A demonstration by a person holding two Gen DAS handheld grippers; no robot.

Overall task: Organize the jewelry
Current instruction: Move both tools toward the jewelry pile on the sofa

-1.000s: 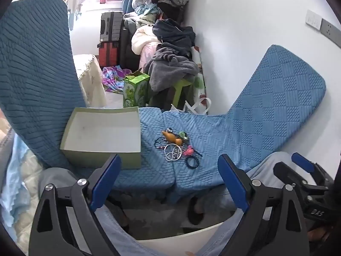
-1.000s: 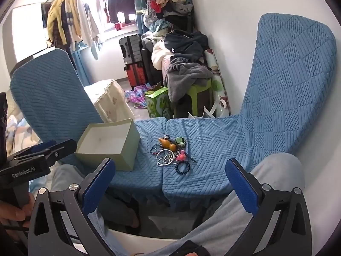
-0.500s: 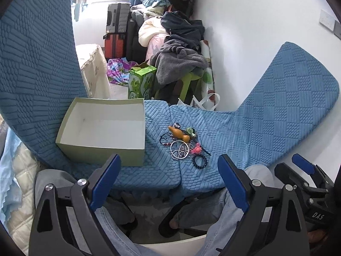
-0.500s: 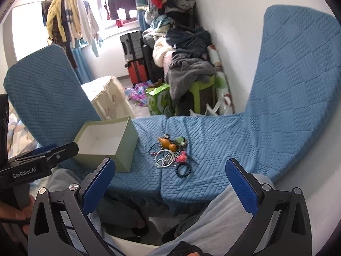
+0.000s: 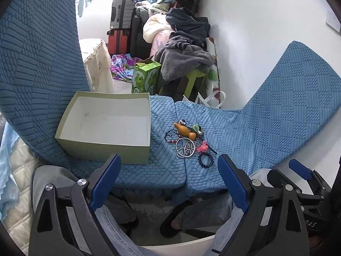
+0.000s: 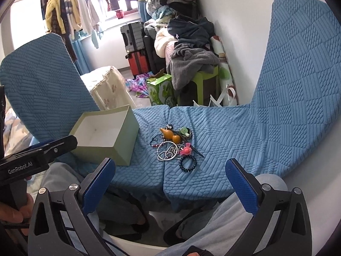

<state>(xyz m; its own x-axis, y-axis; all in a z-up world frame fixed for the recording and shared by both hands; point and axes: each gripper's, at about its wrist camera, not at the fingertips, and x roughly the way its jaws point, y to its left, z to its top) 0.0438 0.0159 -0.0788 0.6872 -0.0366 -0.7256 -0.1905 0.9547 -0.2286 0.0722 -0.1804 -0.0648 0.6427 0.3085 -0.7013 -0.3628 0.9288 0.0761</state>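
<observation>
A heap of jewelry [image 5: 187, 140] lies on the blue chair seat: an orange gourd pendant [image 5: 185, 130], silver rings with beads [image 5: 185, 148], a pink charm [image 5: 203, 147], a dark bead bracelet [image 5: 205, 160]. The heap also shows in the right wrist view [image 6: 174, 145]. An open, empty pale green box [image 5: 102, 147] stands left of it, also in the right wrist view [image 6: 125, 149]. My left gripper [image 5: 168, 183] is open and empty, short of the seat. My right gripper [image 6: 170, 185] is open and empty, also short of the seat.
Two blue-covered chairs [image 6: 277, 117] meet at a seam under the heap. Their backs rise at left [image 5: 38, 53] and right [image 5: 298, 89]. The person's knees [image 6: 266, 183] sit under the grippers. Behind are a green carton [image 5: 145, 79], a clothes pile on a stool [image 5: 185, 53] and suitcases [image 5: 121, 21].
Both grippers have moved closer to the seat and a little higher; the box and jewelry loom larger. Both stay open and empty.
</observation>
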